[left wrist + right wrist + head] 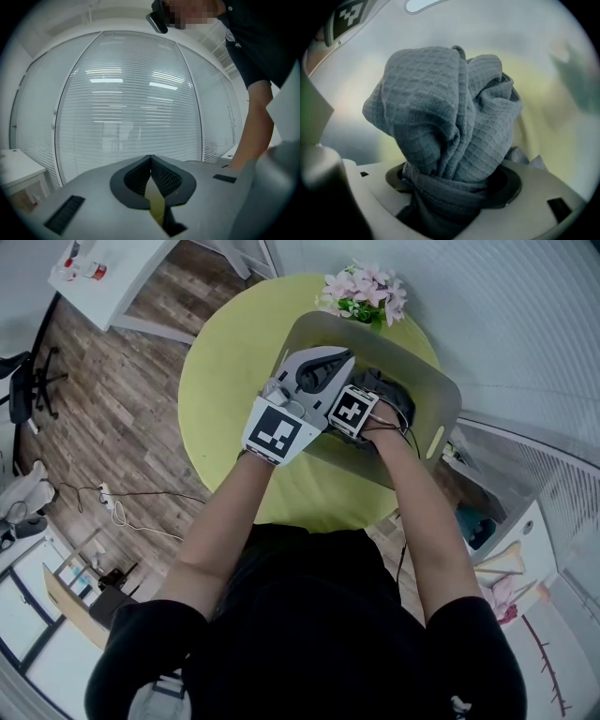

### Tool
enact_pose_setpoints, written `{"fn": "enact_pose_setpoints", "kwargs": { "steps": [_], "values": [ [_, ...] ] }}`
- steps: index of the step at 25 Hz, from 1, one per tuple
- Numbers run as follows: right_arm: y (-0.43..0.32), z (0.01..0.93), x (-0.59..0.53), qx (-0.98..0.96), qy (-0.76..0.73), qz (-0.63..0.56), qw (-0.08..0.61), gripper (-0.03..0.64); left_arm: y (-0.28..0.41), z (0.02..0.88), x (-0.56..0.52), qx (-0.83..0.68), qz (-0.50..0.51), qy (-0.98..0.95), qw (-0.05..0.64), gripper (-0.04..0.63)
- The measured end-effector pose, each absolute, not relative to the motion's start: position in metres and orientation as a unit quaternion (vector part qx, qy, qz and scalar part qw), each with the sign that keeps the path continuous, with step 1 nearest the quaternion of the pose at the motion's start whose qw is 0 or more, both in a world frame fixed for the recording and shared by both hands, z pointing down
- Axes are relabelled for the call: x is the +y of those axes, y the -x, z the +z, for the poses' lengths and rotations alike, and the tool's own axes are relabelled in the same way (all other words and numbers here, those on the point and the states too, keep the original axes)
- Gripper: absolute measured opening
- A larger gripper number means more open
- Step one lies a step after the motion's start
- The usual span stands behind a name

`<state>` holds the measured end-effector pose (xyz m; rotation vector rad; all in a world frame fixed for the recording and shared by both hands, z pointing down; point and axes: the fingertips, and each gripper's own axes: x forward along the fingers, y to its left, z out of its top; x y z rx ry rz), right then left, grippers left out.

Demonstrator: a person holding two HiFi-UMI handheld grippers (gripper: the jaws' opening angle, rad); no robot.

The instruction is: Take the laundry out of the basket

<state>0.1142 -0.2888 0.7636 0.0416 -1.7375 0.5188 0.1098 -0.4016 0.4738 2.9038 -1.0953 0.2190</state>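
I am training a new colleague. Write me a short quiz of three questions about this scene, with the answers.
1. What is between the jaws of the right gripper? A) a grey cloth B) a white sock C) nothing
2. True or false: the left gripper holds a cloth too.
3. Fill in: the basket stands on a round ____ table.
Key: 1 A. 2 False: its jaws are shut, with nothing between them. 3 yellow-green.
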Motion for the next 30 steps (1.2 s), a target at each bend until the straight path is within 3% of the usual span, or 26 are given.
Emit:
{"fn": "enact_pose_setpoints", "kwargs": {
  "steps": [30],
  "values": [
    [-0.141,0.569,-0.302,-0.787,-0.099,0.17,0.584,0.383,-0.08,0.375,-0.335,-0.424,0.081,-0.901,-0.049,0.011]
  ]
}}
